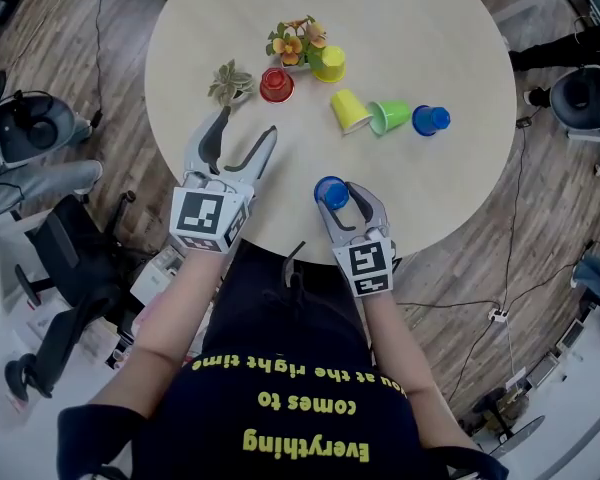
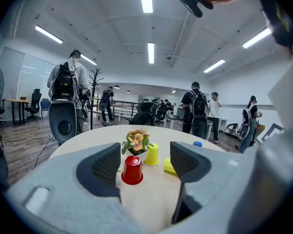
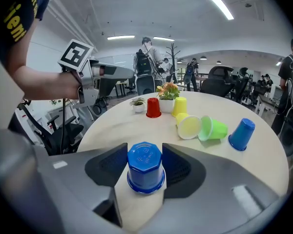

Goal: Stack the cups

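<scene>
Two tools | left tool (image 1: 247,126) gaping, empty | right tool (image 1: 338,196) grips blue cup (image 3: 145,162)

L gripper (image 2: 146,164) w/ jaws wide apart, nothing btwn the pads; thru the gap, farther off on the round table (image 2: 83,143), an upside-down red cup (image 2: 132,170) stands in front of potted flowers (image 2: 136,141), w/ an upside-down yellow cup (image 2: 152,154) just right of the pot. A 2nd yellow cup (image 2: 169,166) shows partly behind the right pad, and a blue cup (image 2: 197,143) sits near the far edge. Bkgd: office w/ people (image 2: 71,89) wearing backpacks, strip lights (image 2: 151,52) overhead.
</scene>
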Action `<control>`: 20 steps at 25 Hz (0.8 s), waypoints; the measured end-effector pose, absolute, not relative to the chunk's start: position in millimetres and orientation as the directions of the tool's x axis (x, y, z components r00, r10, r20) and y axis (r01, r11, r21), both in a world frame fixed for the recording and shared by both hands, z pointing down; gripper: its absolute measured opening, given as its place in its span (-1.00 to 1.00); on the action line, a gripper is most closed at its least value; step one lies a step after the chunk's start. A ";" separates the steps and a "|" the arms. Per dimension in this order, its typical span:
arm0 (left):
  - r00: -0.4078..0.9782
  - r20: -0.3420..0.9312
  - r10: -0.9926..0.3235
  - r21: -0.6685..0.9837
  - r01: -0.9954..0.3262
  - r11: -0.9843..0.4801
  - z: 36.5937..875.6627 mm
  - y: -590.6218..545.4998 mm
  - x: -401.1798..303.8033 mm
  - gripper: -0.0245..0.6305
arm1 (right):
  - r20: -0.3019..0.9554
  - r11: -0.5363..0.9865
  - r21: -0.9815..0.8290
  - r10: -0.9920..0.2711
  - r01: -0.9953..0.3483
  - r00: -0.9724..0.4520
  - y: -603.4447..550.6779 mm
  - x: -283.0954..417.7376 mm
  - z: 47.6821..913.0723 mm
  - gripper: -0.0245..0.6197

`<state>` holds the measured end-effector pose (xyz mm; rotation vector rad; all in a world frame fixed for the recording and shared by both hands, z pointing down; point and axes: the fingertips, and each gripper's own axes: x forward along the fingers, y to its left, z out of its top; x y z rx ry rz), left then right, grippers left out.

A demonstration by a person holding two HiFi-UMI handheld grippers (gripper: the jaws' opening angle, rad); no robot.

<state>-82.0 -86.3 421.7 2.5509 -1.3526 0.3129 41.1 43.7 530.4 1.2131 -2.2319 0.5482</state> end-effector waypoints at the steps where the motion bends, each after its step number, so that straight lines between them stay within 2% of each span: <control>1: 0.549 0.297 -0.781 0.107 -0.832 -0.544 422.2 -85.6 -82.2 0.08 | 0.630 0.515 -0.094 -0.632 -0.852 -0.451 45.3 40.4 533.1 -0.20; 4: 0.547 0.301 -0.781 0.107 -0.833 -0.543 423.3 -83.4 -83.5 0.08 | 0.639 0.523 -0.090 -0.622 -0.848 -0.452 47.9 38.9 538.5 -0.19; 7: 0.545 0.300 -0.783 0.106 -0.835 -0.541 423.7 -82.5 -85.2 0.08 | 0.642 0.528 -0.104 -0.612 -0.843 -0.463 48.6 36.9 538.5 -0.05; 10: 0.544 0.296 -0.785 0.105 -0.836 -0.539 422.8 -83.0 -86.1 0.08 | 0.624 0.523 -0.113 -0.624 -0.845 -0.470 46.6 39.0 529.0 -0.03; 20: 0.556 0.275 -0.784 0.101 -0.828 -0.551 413.6 -87.0 -80.7 0.08 | 0.495 0.429 -0.105 -0.760 -0.897 -0.421 15.4 81.2 448.7 -0.02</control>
